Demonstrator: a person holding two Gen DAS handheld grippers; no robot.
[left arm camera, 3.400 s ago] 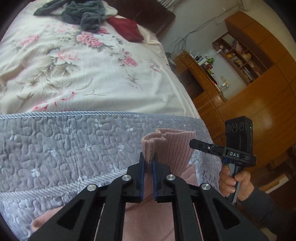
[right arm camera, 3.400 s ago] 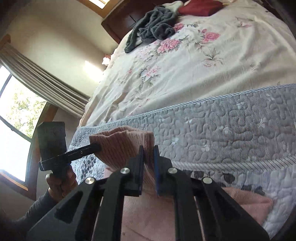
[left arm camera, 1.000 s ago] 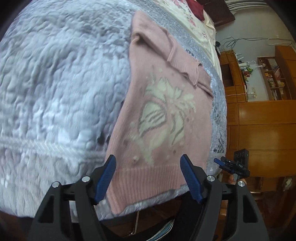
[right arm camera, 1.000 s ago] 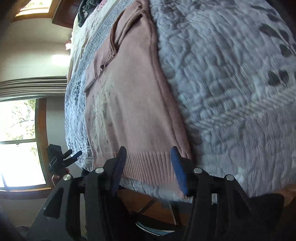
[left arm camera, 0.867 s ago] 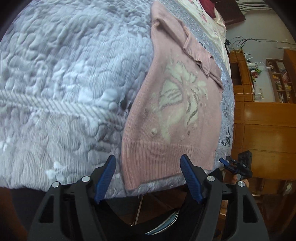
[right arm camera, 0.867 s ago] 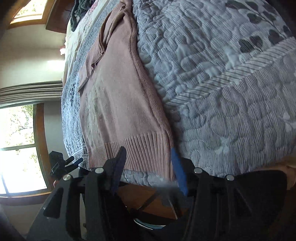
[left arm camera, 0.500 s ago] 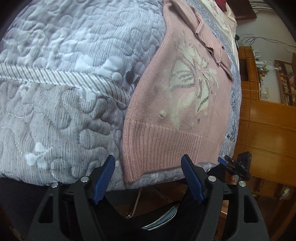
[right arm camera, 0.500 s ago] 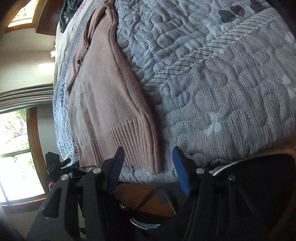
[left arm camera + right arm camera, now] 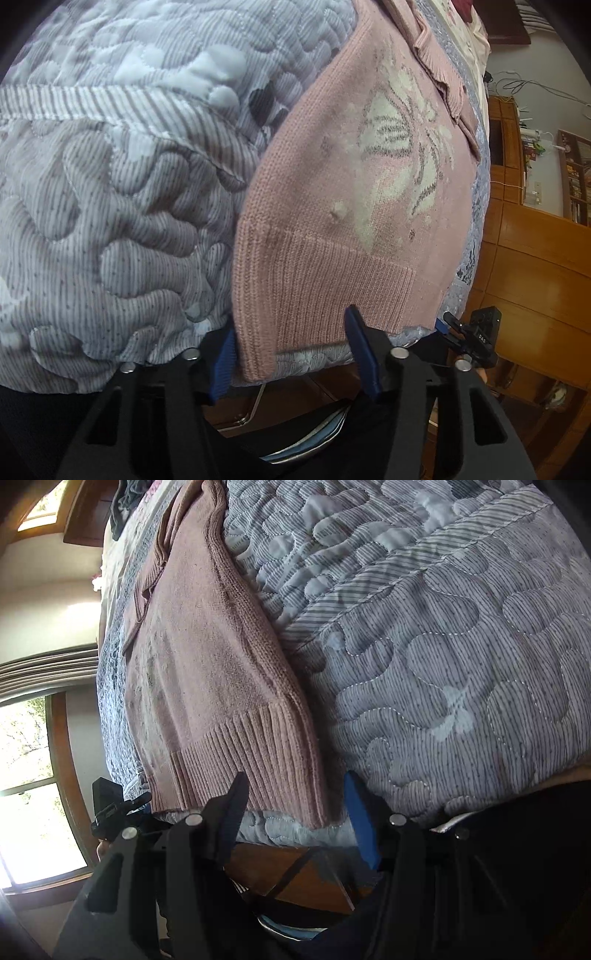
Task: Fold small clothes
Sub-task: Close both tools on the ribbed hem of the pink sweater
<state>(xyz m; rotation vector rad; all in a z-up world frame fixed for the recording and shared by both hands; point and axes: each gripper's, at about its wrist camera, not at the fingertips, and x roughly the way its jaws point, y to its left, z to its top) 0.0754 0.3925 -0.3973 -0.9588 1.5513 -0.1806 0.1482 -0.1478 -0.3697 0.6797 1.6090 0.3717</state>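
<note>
A bed fills the room, covered at its near end by a grey quilted spread [image 9: 122, 177], with wooden cupboards [image 9: 532, 251] off to one side and a bright window [image 9: 33, 782] on the other. On that spread lies the pink sweater [image 9: 369, 192], flat and face up, its pale flower motif showing and its sleeves already turned in across the chest. The ribbed hem [image 9: 332, 295] sits right at the near edge of the bed, and everything else is best placed from that hem.

The left gripper [image 9: 291, 354] hovers at the hem's left corner, its 2 blue-padded fingers [image 9: 360, 347] spread wide on either side of the corner, pinching nothing. The right gripper [image 9: 295, 812] does the same at the hem's right corner, also spread wide and empty, one pad over the ribbing and the other beyond the sweater's side edge. Each gripper shows up small in the other's view, at the far end of the hem.

My reading is that the step in hand is the lengthwise fold: taking the hem to bring it up toward the collar. The next move calls for both grippers to settle onto the 2 corners, close on the full thickness of the knit without catching the quilt underneath, then lift together and evenly so the hem travels straight.
</note>
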